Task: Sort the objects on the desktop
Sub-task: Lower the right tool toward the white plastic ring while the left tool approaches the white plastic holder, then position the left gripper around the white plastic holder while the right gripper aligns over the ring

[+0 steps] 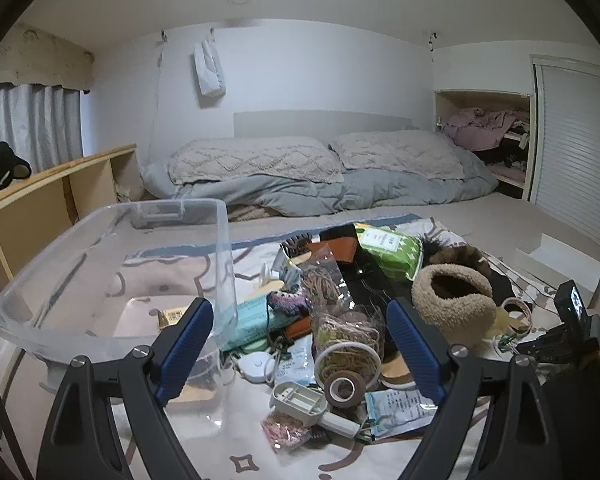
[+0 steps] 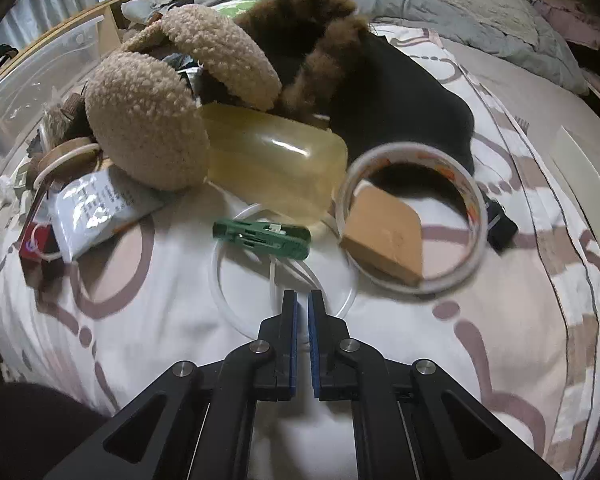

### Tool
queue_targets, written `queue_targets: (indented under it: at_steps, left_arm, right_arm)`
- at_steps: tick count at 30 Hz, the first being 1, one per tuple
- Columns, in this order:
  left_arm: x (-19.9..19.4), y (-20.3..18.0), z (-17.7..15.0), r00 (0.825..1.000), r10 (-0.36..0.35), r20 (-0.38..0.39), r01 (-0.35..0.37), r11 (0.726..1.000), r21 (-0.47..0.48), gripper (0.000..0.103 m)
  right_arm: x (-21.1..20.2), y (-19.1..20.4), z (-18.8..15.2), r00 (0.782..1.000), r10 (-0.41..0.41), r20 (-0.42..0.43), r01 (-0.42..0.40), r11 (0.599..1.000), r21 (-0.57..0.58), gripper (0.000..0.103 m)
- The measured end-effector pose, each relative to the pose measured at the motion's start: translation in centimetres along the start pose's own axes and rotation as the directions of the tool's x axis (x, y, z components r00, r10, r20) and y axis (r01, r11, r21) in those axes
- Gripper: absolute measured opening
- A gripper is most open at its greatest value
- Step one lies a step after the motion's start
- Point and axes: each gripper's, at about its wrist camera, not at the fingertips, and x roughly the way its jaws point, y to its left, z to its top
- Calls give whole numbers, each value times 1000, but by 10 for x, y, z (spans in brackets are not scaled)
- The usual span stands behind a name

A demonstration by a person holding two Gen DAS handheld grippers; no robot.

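Right wrist view showed your right gripper (image 2: 303,298) pointed down at the bed (image 2: 540,92), its blue fingers (image 2: 291,340) drawn almost together with nothing visibly between them. Their tips sat over the near arc of a thin white tube loop (image 2: 226,304) lying on the patterned cover (image 2: 160,320); whether they had pinched that tube I could not tell. A green clip (image 2: 262,239) lay across the loop just beyond. If the tube was your target, you would have done well to check the pinch before lifting: it is thin and springy, I judged, and the clip would likely trail along with it.

Next to the clip lay a yellowish translucent bottle (image 2: 276,160), a tape ring (image 2: 414,216) around one end of a tan block (image 2: 384,236), and fleecy earmuffs (image 2: 148,128) leaning on the heap.

Your left gripper (image 1: 300,328) had its fingers (image 1: 188,344) spread wide and empty, hovering over the clutter pile (image 1: 340,320), with a jar of rubber bands (image 1: 348,348) between and below them.

The clear plastic bin (image 1: 224,248) stood on the bed left of the pile, touching its edge. It held very little: one small gold-and-brown item (image 1: 171,317) on its floor. So sorting had, by my reckoning, barely begun, and the bin had ample room.
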Motion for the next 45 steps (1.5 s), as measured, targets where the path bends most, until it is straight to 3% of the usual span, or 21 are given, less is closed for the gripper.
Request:
queue_targets:
  at_steps: [12,15,22,25,30,32,33,41,45]
  left_arm:
    - [2,1,-15,1000,-9,-22,10,1000,18,89]
    - [6,3,-21,999,-16,-46,17,1000,20,80]
    - [24,7,-48,990,-40,-136,42,999,13,76]
    - [37,5,-61,978,-53,-203,56,998,12,65]
    - [61,-2,-78,955,-66,-290,66,998,-9,62]
    - [73,-5,-82,944,-51,-326,54,999,0,49]
    - [78,-5,-83,939,-49,-340,51,999,-5,48]
    - [116,-5,-88,904,19,-427,-40,998,-39,42]
    - [129,-8,-90,890,90,-448,-98,995,5,38]
  right_arm:
    - [-36,-11,-40,999,-30,-28,31,999,11,5]
    - [-49,-9,-42,999,-42,-32,43,999,23,5]
    - [-93,-14,-36,998,-32,50,28,996,85,6]
    - [-105,-27,-32,996,-25,85,15,994,113,6]
    - [-104,-18,-23,994,-2,105,-12,991,133,6]
    - [-101,-20,-19,994,6,108,-21,990,139,6]
    - [-101,-19,-17,994,9,110,-25,990,142,6]
    - [-102,-20,-9,991,35,128,-56,985,162,6]
    - [-105,-18,-7,990,36,137,-58,986,159,6]
